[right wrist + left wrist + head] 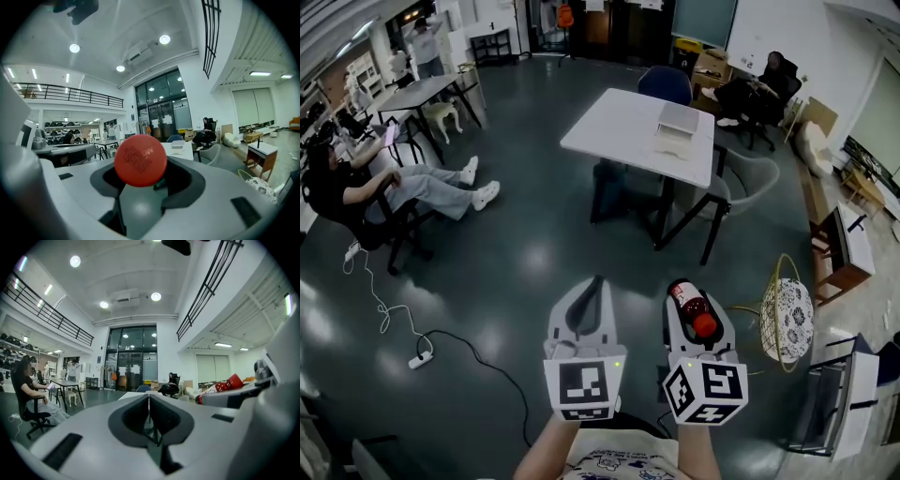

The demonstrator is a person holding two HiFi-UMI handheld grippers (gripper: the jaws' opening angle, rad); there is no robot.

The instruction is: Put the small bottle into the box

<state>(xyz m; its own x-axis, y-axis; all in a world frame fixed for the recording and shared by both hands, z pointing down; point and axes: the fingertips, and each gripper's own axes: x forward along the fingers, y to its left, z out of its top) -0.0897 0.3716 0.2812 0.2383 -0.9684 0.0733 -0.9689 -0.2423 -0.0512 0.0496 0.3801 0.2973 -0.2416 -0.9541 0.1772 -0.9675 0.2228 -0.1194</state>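
My right tongs (696, 292) clamped on the small bottle (689, 305), round red cap facing me, red label, my left tongs (598, 281) pressed together, empty, box (678, 125) on the desk (614, 127)

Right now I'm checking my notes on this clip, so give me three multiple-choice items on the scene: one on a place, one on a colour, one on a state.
1. Where is the box? A on the white table; B on the floor; C on a chair.
2. Cap colour of the small bottle? A blue; B red; C green.
3. How do the jaws of the left gripper stand? A wide apart; B together, empty; C shut on the bottle.

Answers:
1. A: the head view shows it lying on the tabletop.
2. B: the cap shows red between the jaws of the right gripper.
3. B: its own view shows the jaws meeting with nothing between them.
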